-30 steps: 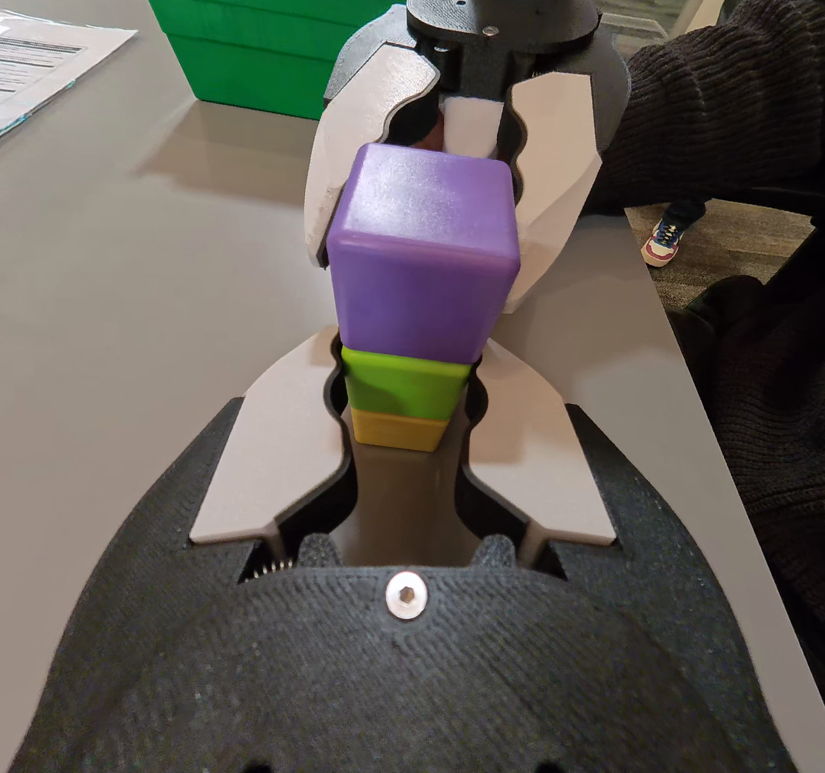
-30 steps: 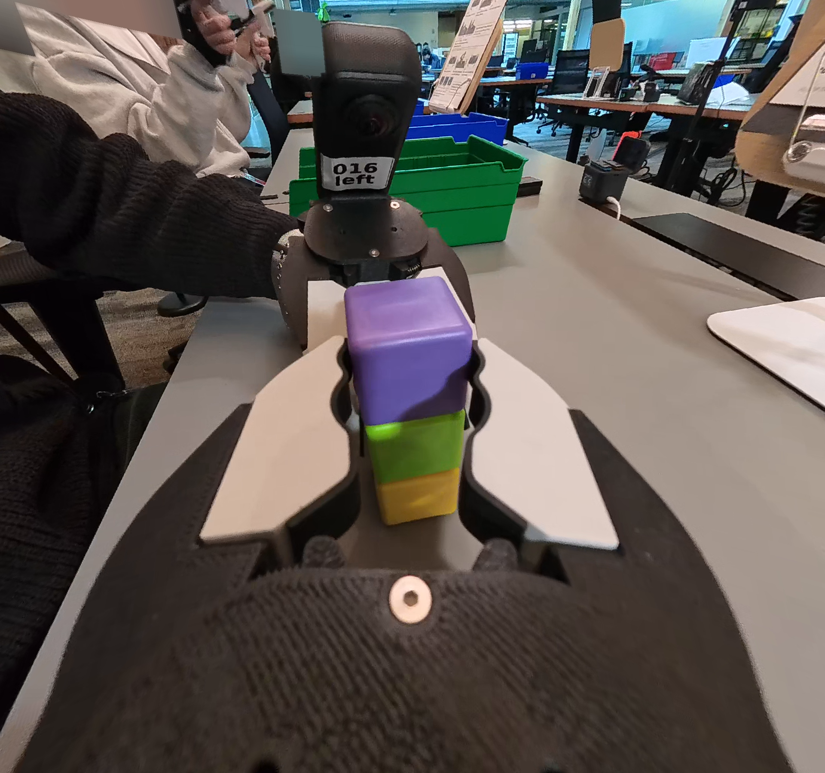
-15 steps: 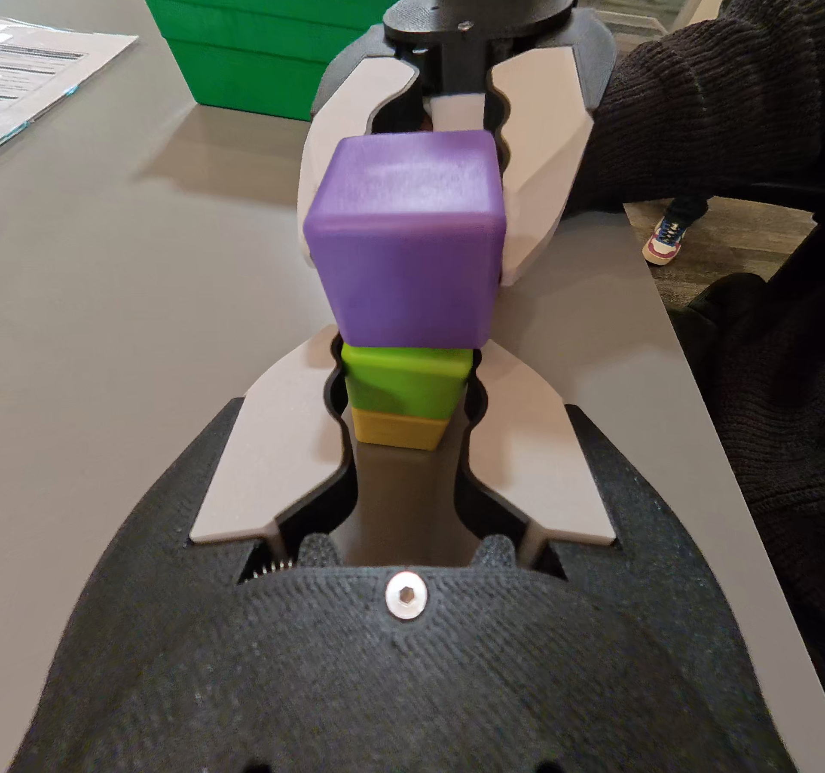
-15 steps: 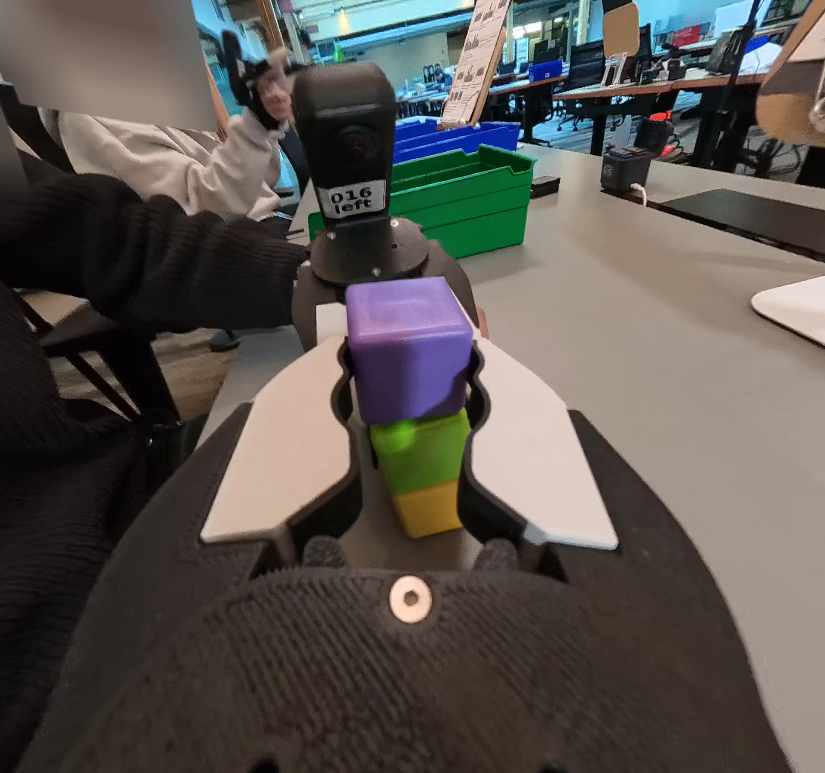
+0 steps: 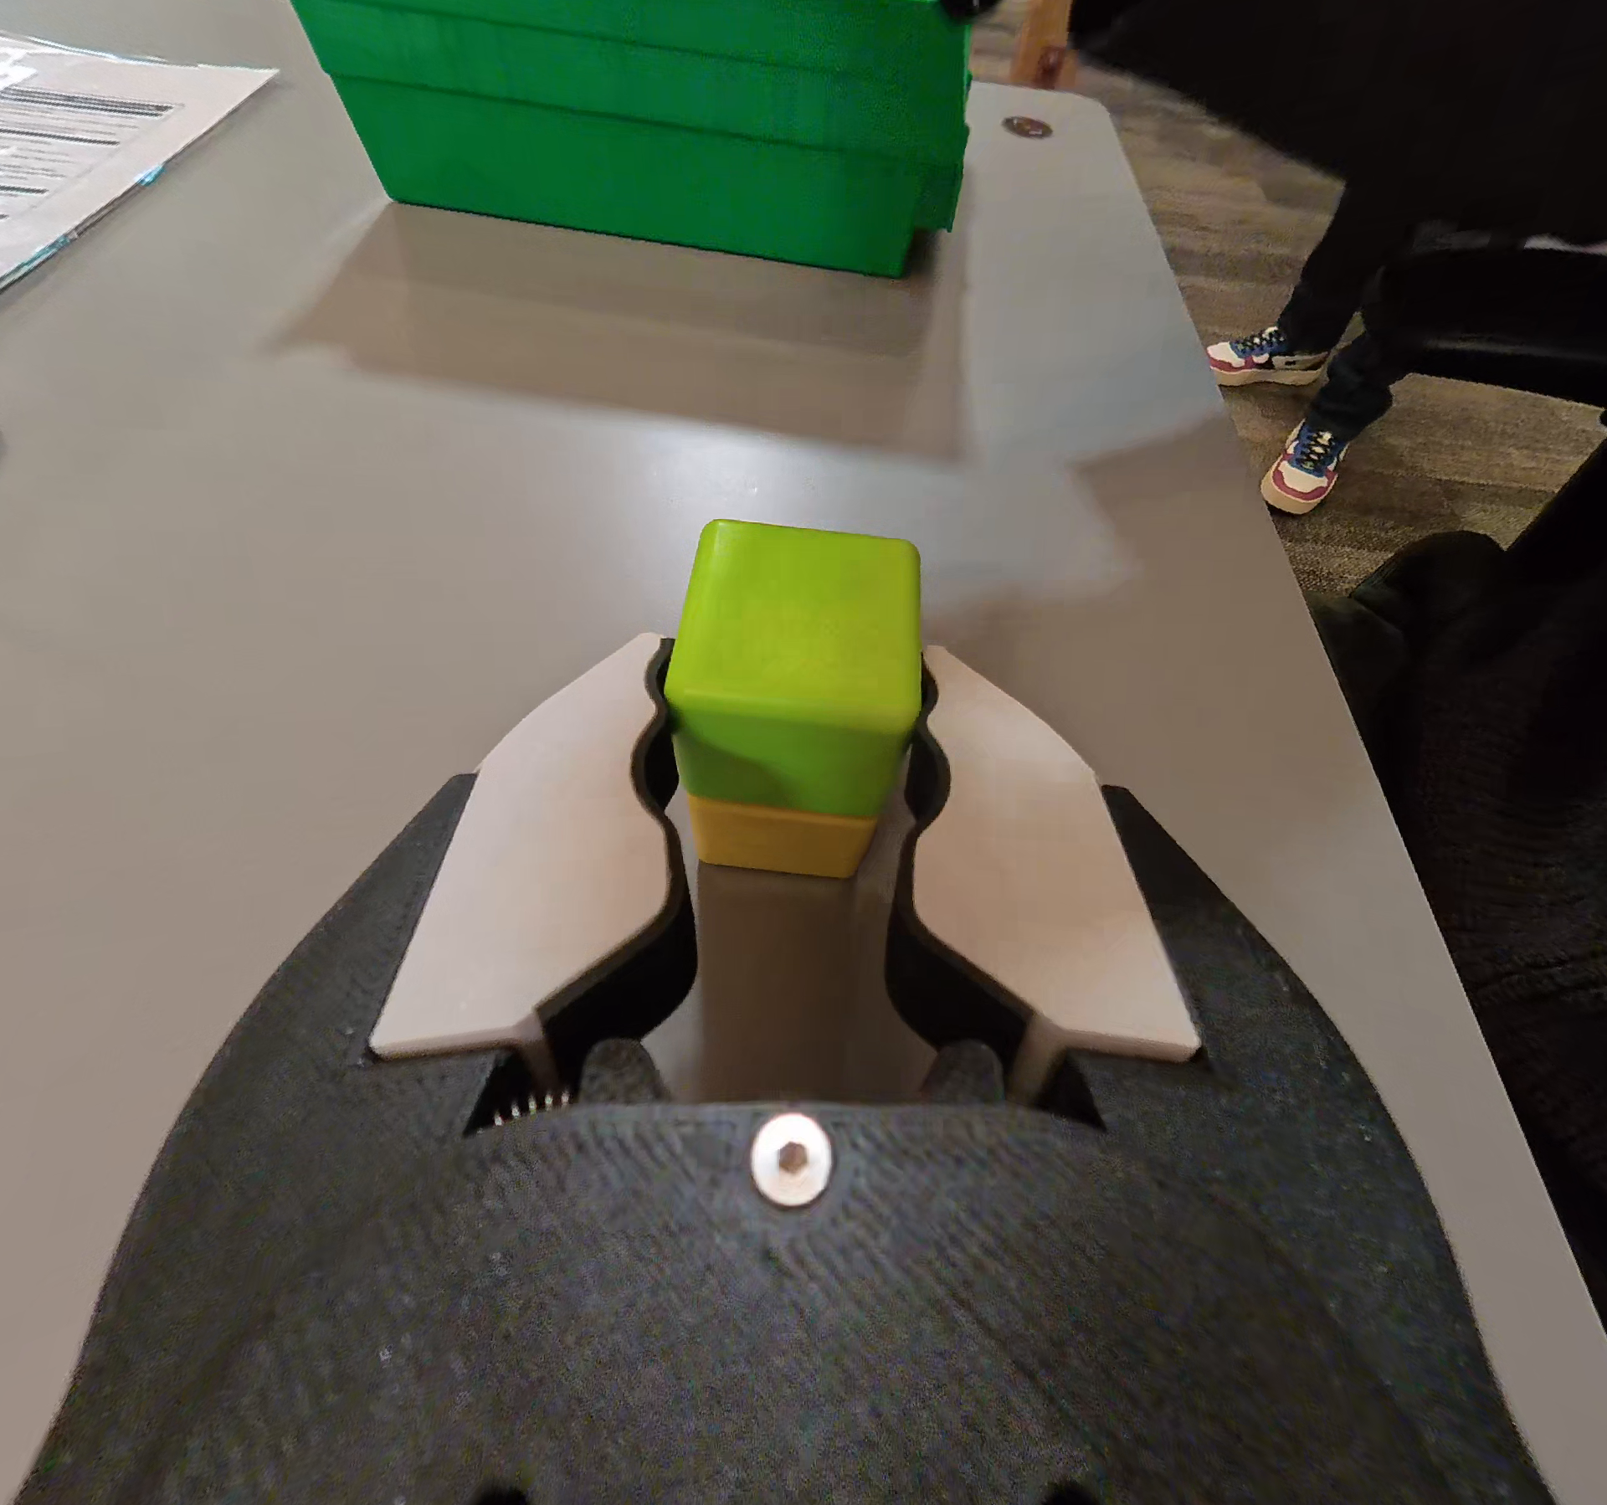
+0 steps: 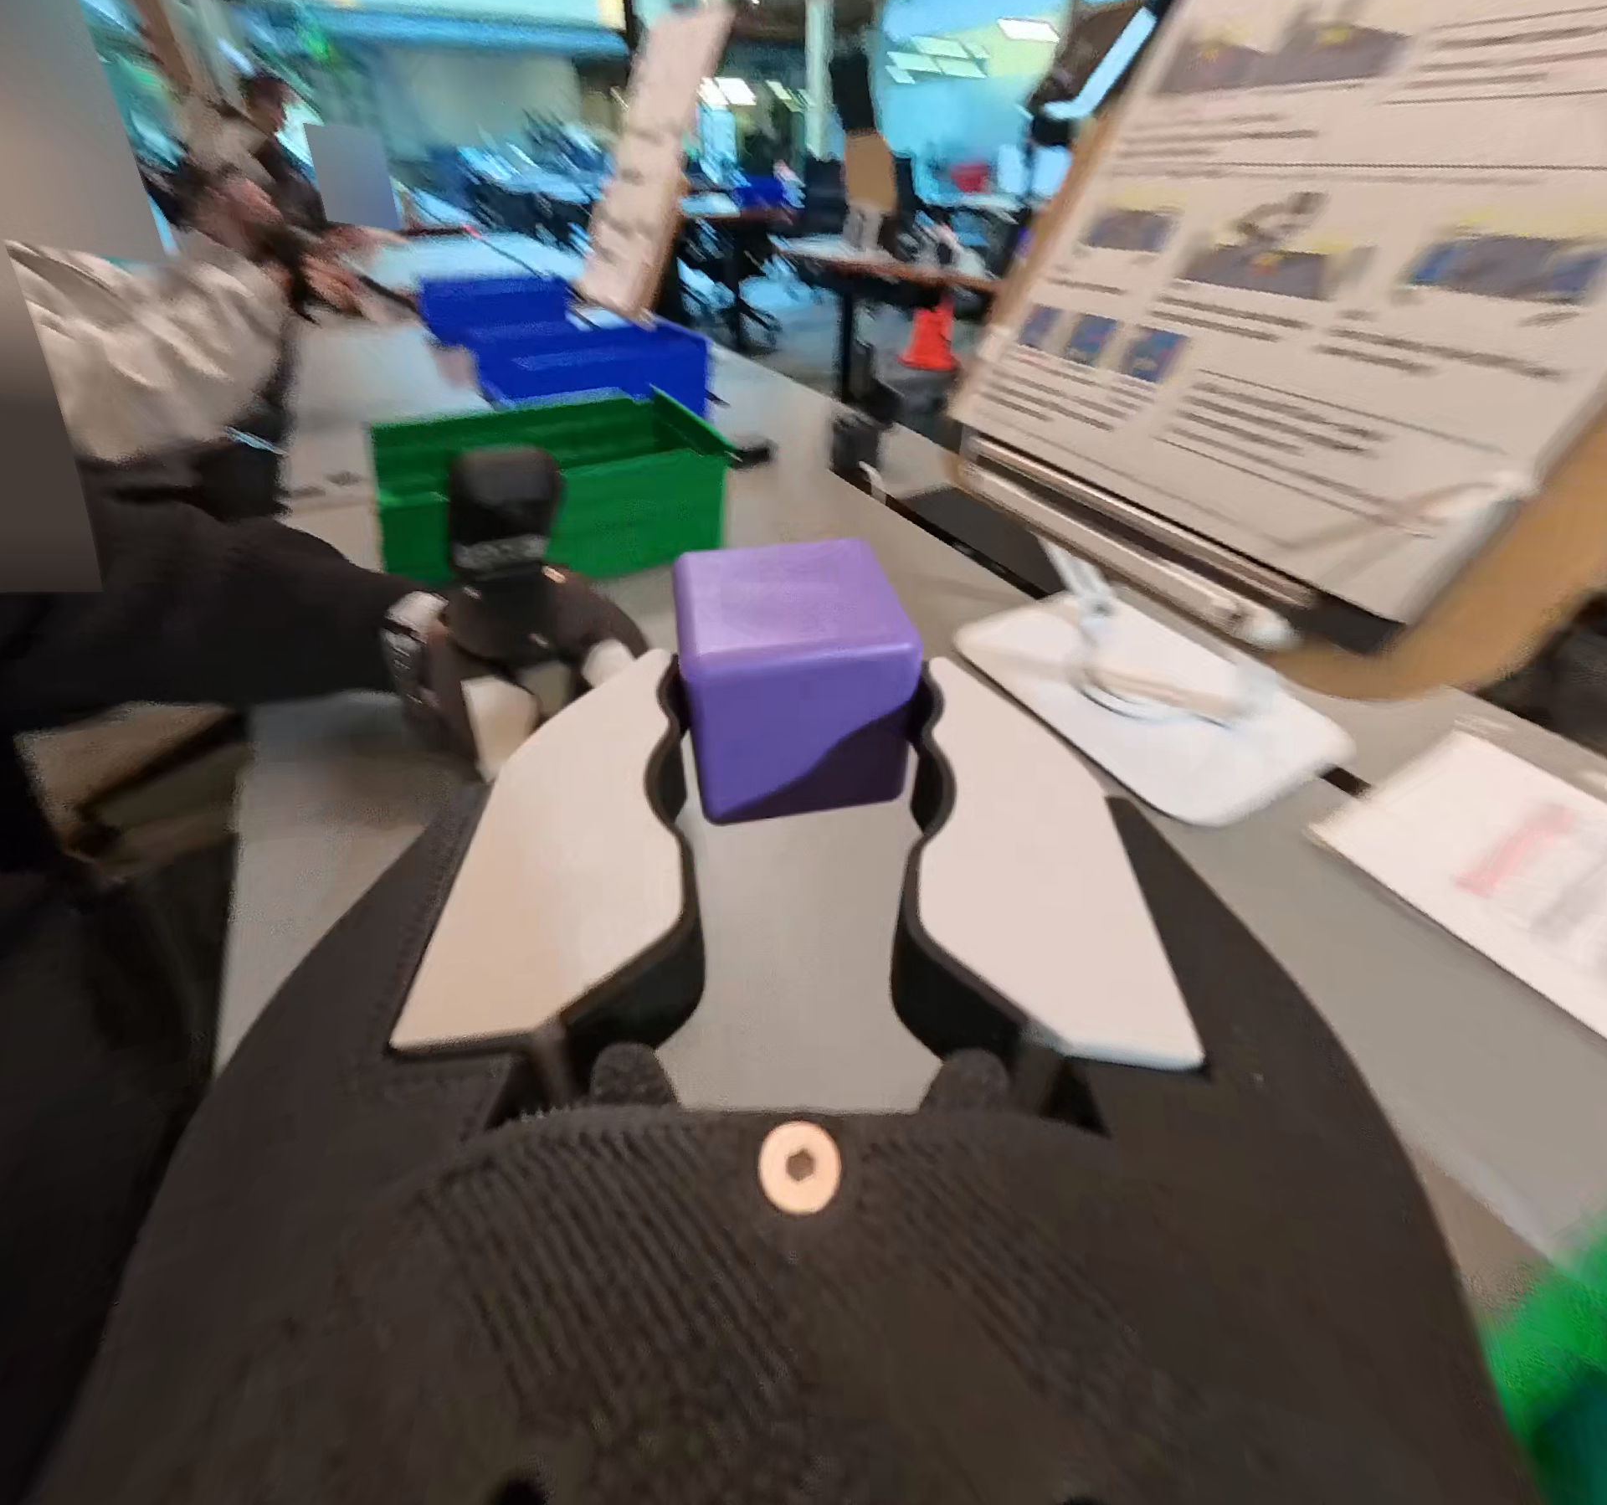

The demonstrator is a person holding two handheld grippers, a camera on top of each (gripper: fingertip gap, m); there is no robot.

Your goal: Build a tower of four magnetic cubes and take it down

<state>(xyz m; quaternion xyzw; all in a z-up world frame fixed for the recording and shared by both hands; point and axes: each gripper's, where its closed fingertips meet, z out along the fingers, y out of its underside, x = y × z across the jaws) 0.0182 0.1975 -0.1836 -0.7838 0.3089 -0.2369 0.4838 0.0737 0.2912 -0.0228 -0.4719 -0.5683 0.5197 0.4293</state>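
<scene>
Left gripper [image 5: 791, 733] jaws closed on the green block [image 5: 796, 667], stacked on the yellow block [image 5: 781, 844]. Right gripper [image 6: 796, 724] jaws clamp the purple block [image 6: 787, 676], held clear above the counter [image 5: 435, 463].

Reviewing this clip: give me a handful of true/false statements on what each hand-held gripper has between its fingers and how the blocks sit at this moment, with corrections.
1. The right hand-held gripper is shut on the purple block. True.
2. The purple block rests on the green block. False: it is held up clear of the table, with nothing under it.
3. The left hand-held gripper grips the green block from both sides. True.
4. The green block sits on top of a yellow block. True.
5. The green bin stands between the left hand-held gripper's fingers. False: it stands farther back on the grey table.
</scene>
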